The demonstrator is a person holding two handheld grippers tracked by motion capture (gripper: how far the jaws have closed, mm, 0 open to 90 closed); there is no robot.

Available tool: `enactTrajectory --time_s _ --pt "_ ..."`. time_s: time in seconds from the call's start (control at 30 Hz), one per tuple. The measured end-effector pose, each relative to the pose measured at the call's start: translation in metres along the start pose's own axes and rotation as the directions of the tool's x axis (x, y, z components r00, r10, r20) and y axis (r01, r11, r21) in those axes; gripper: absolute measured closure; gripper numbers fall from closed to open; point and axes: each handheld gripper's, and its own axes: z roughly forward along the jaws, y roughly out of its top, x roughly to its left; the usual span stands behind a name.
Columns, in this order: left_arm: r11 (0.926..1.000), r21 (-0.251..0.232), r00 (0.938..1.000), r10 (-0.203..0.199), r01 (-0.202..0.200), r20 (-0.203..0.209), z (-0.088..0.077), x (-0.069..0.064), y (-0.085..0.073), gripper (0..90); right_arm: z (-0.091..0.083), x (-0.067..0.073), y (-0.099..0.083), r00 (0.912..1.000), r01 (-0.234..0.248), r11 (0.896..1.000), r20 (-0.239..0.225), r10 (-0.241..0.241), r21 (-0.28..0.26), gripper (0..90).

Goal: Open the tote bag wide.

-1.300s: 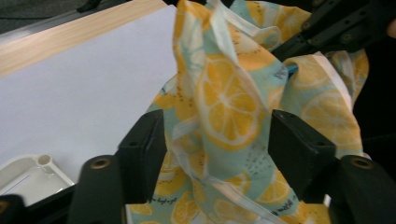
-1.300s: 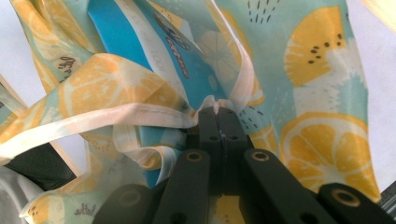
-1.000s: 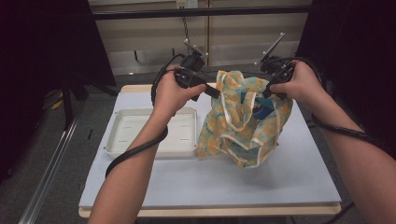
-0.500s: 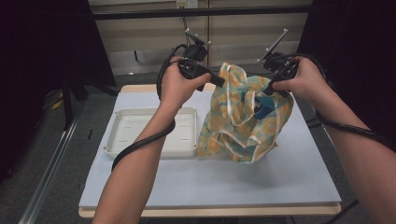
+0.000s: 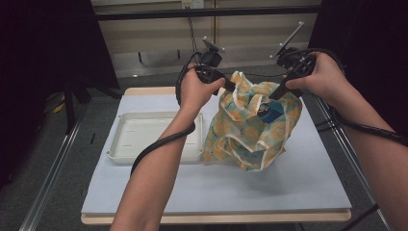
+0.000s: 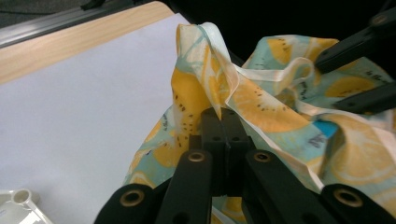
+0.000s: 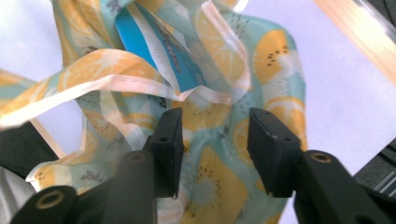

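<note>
Tray, white plastic, sits toward the table's left edge w/ nothing in it that I can see. Just right of it, near the table's middle, is the bag: thin fabric w/ an orange-slice print on teal, white trim, base resting on the pale sheet, top edge lifted. Something blue shows inside thru the mouth; can't tell what it is.

Left gripper has its jaws pressed together, pinching the bag's left rim; the left gripper view shows cloth bunching up right at the closed tips. Right gripper is at the bag's right rim, and its jaws have just been opening: in the right gripper view they stand apart w/ fabric behind and between them, pads not pressing on it.

Risks, as I judge them:
- W/ the right side let go, the bag hangs from one pinch only. The rim could sag, shut the mouth and hide the blue item.
- If the left hand pulls further, the light bag may drag or tip over on the sheet, poss. spilling its contents toward the tray.
- The loose white strap lies near the right jaws; a re-grip could catch the strap instead of the rim.
- A thin-cloth pinch is small, so it may slip.
</note>
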Motion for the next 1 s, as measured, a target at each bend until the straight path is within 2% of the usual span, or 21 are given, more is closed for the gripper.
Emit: enactTrajectory --time_s 0.17,0.2,0.23,0.33,0.47,0.53,0.6,0.63,0.7,0.77,0.83,0.87,0.9,0.97,1.0 --pt "0.9996 0.027 0.9999 -0.01 0.011 -0.006 0.006 0.002 -0.001 90.0 -0.008 0.003 0.0 0.9999 0.012 1.0 0.0 -0.012 -0.013 50.2" --pt "0.9995 0.011 0.9996 -0.028 0.028 -0.006 0.007 0.001 -0.001 90.0 -0.009 0.004 0.0 0.9998 0.021 1.0 -0.002 -0.021 -0.018 48.9" --pt "0.9997 0.015 0.9998 -0.018 0.019 -0.005 0.008 0.002 -0.001 90.0 -0.011 0.006 0.0 0.9997 0.023 1.0 -0.007 -0.023 -0.021 48.5" --pt "0.9995 0.027 0.9998 -0.018 0.019 -0.005 0.008 0.002 -0.001 90.0 -0.012 0.011 0.001 0.9978 0.063 0.998 -0.019 -0.063 -0.015 46.3" --pt "0.9995 0.02 0.9997 -0.024 0.024 -0.006 0.009 0.0 -0.001 90.0 -0.009 0.019 0.004 0.9951 0.091 0.996 -0.037 -0.091 -0.02 45.4" --pt "0.9995 0.033 1.0 -0.003 0.004 -0.003 0.007 0.002 -0.001 90.0 -0.004 0.022 0.007 0.9926 0.113 0.993 -0.043 -0.113 -0.015 46.2" --pt "0.9995 0.03 0.9999 -0.012 0.013 -0.004 0.007 0.002 -0.002 90.0 0.0 0.025 0.011 0.9919 0.119 0.993 -0.042 -0.12 -0.02 46.1" --pt "0.9997 0.026 1.0 -0.004 0.004 0.0 0.006 0.003 -0.002 90.0 0.003 0.026 0.013 0.9906 0.129 0.991 -0.041 -0.13 -0.024 46.2" --pt "0.9996 0.026 1.0 -0.007 0.007 -0.005 0.005 0.003 -0.003 90.0 0.006 0.029 0.018 0.9903 0.13 0.991 -0.046 -0.131 -0.037 54.0" --pt "0.9996 0.008 0.9996 -0.028 0.028 0.0 0.006 0.002 -0.004 90.0 0.01 0.031 0.022 0.989 0.128 0.991 -0.07 -0.131 -0.042 62.3" --pt "0.9996 0.009 0.9996 -0.029 0.029 0.001 0.005 0.003 -0.005 90.0 0.012 0.031 0.024 0.9914 0.118 0.993 -0.053 -0.12 -0.031 70.4" --pt "0.9995 0.01 0.9995 -0.032 0.032 0.001 0.005 0.004 -0.006 90.0 0.011 0.03 0.024 0.9935 0.1 0.994 -0.051 -0.102 -0.034 77.1" --pt "0.9996 0.022 0.9998 -0.017 0.017 -0.001 0.004 0.005 -0.006 90.0 0.009 0.028 0.023 0.9946 0.087 0.996 -0.054 -0.089 -0.038 81.8" --pt "0.9996 0.023 0.9999 -0.017 0.017 -0.002 0.003 0.007 -0.007 90.0 0.004 0.022 0.021 0.9961 0.058 0.997 -0.063 -0.062 -0.054 85.3" --pt "0.9992 0.003 0.9992 -0.04 0.04 0.002 0.004 0.006 -0.008 90.0 0.002 0.02 0.019 0.9965 0.033 0.998 -0.075 -0.038 -0.059 87.2"
